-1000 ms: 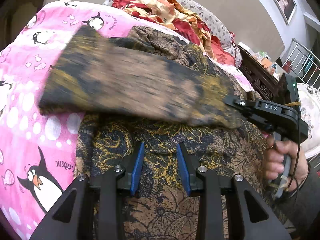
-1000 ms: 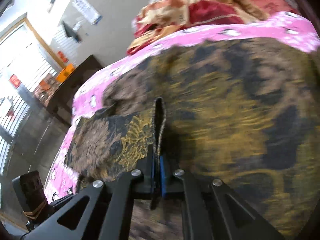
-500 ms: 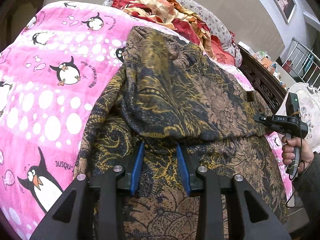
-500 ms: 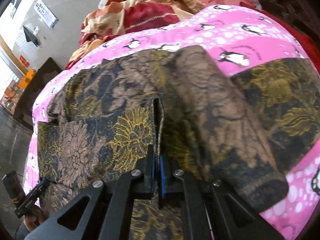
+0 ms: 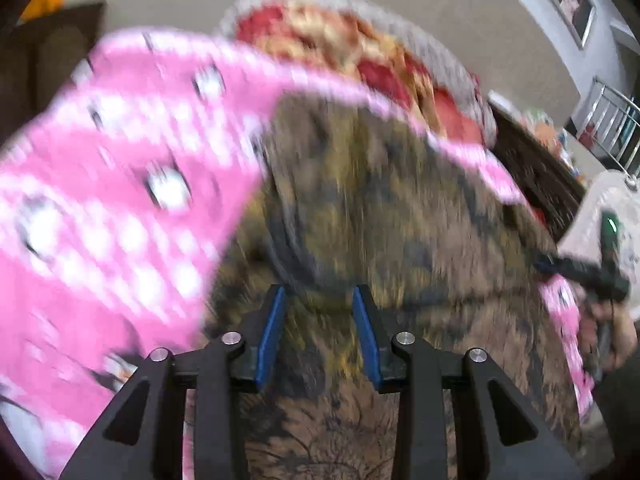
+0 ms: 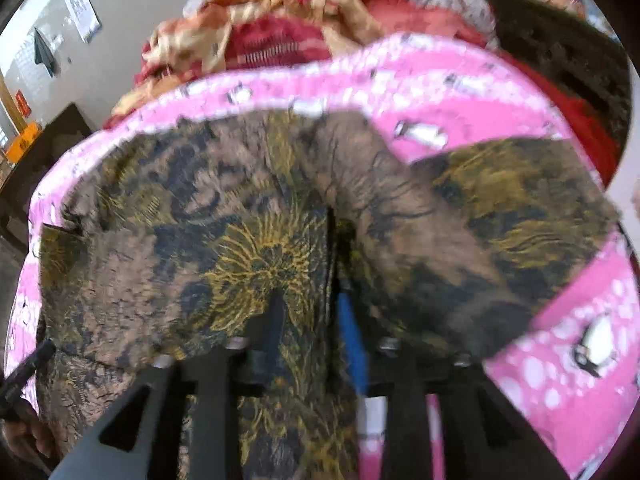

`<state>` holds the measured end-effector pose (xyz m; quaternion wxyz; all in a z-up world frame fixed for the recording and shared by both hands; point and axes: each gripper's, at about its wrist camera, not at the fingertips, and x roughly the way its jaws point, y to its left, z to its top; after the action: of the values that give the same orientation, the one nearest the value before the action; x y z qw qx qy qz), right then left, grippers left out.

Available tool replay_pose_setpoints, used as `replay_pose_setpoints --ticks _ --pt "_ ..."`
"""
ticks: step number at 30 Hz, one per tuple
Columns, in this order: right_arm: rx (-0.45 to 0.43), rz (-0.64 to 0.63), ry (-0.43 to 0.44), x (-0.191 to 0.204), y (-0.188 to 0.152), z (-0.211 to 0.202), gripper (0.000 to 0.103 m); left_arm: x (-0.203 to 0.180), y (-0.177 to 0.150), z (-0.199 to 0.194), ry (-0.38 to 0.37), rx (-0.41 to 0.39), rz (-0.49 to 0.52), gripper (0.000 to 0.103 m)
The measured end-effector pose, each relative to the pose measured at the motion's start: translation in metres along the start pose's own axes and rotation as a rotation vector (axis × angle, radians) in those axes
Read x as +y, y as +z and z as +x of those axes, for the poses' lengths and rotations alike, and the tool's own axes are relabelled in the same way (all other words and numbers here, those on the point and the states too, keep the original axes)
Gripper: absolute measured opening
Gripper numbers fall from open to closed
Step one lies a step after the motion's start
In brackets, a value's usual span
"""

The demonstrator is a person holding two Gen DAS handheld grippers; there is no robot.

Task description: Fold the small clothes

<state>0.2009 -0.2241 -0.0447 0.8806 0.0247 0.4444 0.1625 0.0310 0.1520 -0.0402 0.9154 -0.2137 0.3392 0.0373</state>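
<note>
1. Lying spread on the pink blanket (image 6: pixel 460 92) is the garment (image 6: pixel 248 240), a brown, black and gold patterned cloth, with one part folded across its middle.
2. The right gripper (image 6: pixel 310 312) has just been opening its jaws; they now stand apart, a raised fold edge of the garment between them. The blur hides whether the pads touch the fold.
3. The left gripper (image 5: pixel 318 332) stands partly open over the near part of the garment; nothing is pinched between its blue pads (image 5: pixel 272 332), and the cloth shows through the gap.
4. In the left view the right gripper (image 5: pixel 580 272) sits at the garment's right edge, held by a hand (image 5: pixel 612 332).
5. A heap of red and gold cloth (image 6: pixel 280 36) lies beyond the blanket.
6. Both views are blurred.
</note>
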Motion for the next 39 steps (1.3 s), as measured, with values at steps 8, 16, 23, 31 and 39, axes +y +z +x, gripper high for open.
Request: replay_pose_setpoints --ticks 8,16,23,31,39 --pt "-0.161 -0.131 0.117 0.029 -0.014 -0.027 0.042 -0.047 0.070 0.064 -0.029 0.049 0.099 0.000" --pt "-0.032 -0.053 0.073 0.016 -0.023 0.031 0.035 -0.003 0.076 0.130 0.139 0.054 0.012 0.000" --pt "-0.024 -0.098 0.058 0.028 -0.022 0.034 0.052 0.006 0.073 0.127 0.095 0.055 -0.024 0.000" --pt "0.038 -0.287 0.061 0.065 -0.028 0.051 0.094 -0.002 0.074 0.130 0.121 0.056 -0.002 0.000" --pt "0.008 -0.158 0.051 0.068 -0.014 0.021 0.083 -0.032 0.080 0.102 0.164 0.037 0.095 0.000"
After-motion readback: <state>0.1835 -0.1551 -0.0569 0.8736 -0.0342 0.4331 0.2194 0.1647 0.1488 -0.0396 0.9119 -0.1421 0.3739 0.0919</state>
